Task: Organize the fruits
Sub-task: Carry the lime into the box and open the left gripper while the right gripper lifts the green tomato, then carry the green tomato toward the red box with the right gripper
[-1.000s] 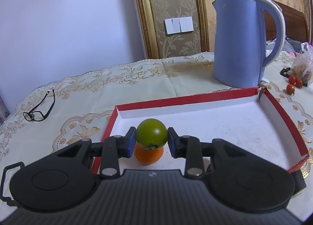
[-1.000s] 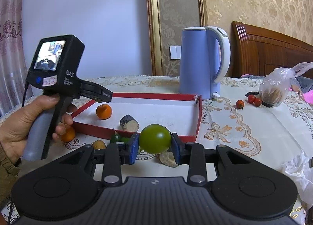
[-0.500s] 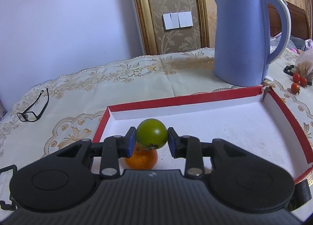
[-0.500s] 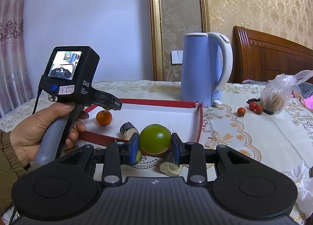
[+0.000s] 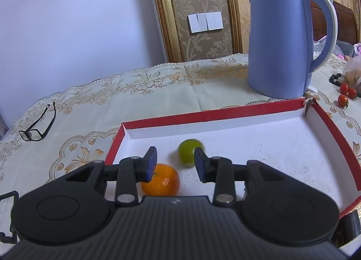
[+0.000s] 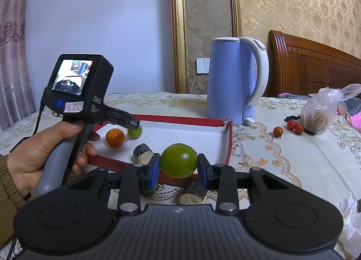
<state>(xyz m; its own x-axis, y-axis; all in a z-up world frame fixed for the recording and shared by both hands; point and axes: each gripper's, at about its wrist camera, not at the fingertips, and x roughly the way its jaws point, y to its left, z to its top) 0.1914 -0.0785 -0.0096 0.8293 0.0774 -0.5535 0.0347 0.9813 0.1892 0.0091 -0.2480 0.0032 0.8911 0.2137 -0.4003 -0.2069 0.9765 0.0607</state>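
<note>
My left gripper (image 5: 176, 164) hangs low over the near left corner of the red-rimmed white tray (image 5: 225, 115), its jaws opening. A small green fruit (image 5: 189, 151), blurred, lies free on the tray floor just past the pads and touches neither of them. An orange (image 5: 161, 182) sits beside it under the left finger. My right gripper (image 6: 178, 167) is shut on a larger green fruit (image 6: 178, 160), held above the tray's near rim (image 6: 108, 162). The right wrist view also shows the left gripper (image 6: 133, 123), the dropped fruit (image 6: 135, 132) and the orange (image 6: 115, 137).
A blue kettle (image 5: 284, 41) stands behind the tray. Glasses (image 5: 37, 124) lie at the far left. A dark cut stalk piece (image 6: 143, 152) rests in the tray, another (image 6: 194, 193) on the cloth below my right gripper. Cherry tomatoes (image 6: 277, 131) and a plastic bag (image 6: 320, 113) lie to the right.
The left jaws have parted and the small green fruit has left them for the tray floor beside the orange. The right gripper keeps its grip on the larger green fruit.
</note>
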